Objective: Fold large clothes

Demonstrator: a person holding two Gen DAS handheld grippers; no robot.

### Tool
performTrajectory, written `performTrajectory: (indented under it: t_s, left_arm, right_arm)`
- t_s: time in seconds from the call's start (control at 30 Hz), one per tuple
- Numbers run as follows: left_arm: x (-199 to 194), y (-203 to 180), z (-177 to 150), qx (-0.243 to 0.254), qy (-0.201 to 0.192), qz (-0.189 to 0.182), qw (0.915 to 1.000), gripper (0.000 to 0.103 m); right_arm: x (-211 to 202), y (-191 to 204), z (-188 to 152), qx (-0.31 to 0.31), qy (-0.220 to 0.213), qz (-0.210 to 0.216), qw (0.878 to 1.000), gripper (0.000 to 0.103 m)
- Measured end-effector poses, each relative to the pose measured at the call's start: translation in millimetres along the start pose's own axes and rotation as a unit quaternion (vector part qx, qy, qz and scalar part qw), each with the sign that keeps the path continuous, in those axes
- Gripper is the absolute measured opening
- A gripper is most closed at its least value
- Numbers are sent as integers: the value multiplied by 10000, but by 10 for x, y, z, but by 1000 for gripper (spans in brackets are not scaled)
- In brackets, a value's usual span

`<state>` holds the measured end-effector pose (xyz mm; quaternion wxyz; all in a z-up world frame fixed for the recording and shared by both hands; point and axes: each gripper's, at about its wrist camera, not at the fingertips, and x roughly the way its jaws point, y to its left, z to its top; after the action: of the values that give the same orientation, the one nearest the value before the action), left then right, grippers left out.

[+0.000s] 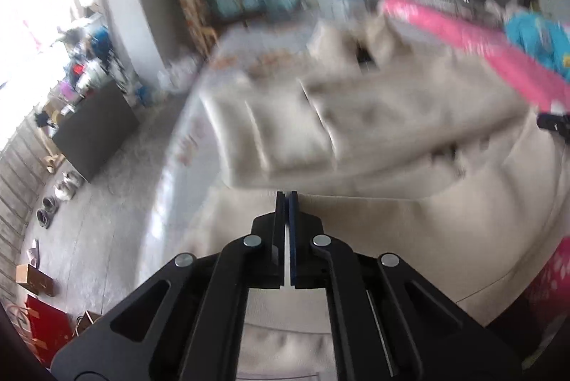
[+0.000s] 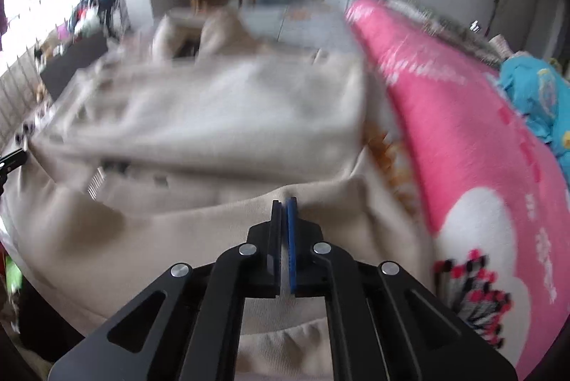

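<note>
Left gripper (image 1: 288, 194) and right gripper (image 2: 285, 201) fingers pinched on beige garment (image 2: 221, 117), apparently folded, blurred, beside pink blanket (image 2: 463, 145).

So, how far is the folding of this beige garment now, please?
Done: hard to say; the beige garment lies on the bed, blurred, seemingly with one layer over another. In hand: the left gripper and the right gripper are each shut on its near edge. Left: carrying that edge across, then flattening it beside the pink blanket.

Matt beige knit garment (image 2: 221, 117), fluffy pink blanket (image 2: 463, 145), black matt plastic gripper (image 2: 284, 202).
</note>
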<state>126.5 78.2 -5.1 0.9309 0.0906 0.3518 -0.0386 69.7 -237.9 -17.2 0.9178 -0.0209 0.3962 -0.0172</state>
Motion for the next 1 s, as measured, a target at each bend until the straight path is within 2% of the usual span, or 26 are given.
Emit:
performTrajectory:
  t_s: [0.1, 0.3, 0.43, 0.63, 0.8, 0.9, 0.97, 1.0]
  left_arm:
    - [-63, 167, 161, -313, -236, -76, 9992, 1]
    - [345, 131, 143, -347, -64, 14, 9994, 1]
    - [485, 79, 92, -294, -45, 130, 9995, 1]
    - [659, -25, -27, 15, 98, 351, 9993, 1]
    - [733, -197, -58, 483, 163, 790, 9956, 2]
    - [735, -221, -42, 582, 228, 855, 9944, 2]
    - [732, -211, -25, 578, 263, 842, 9944, 2]
    - [728, -210, -25, 582, 270, 844, 9944, 2]
  right_arm:
    - [-107, -67, 121, 180, -280, -34, 9994, 3]
    - [327, -79, 137, 226, 3, -141, 9996, 3]
    - [456, -60, 114, 216, 70, -243, 9994, 3]
    - [654, 29, 55, -12, 119, -548, 9984, 3]
    - [652, 179, 49, -433, 49, -925, 9948, 3]
    - [526, 140, 65, -355, 57, -782, 9963, 13]
    - [359, 98, 75, -181, -73, -594, 9980, 23]
    - [273, 89, 78, -109, -150, -481, 9987, 24]
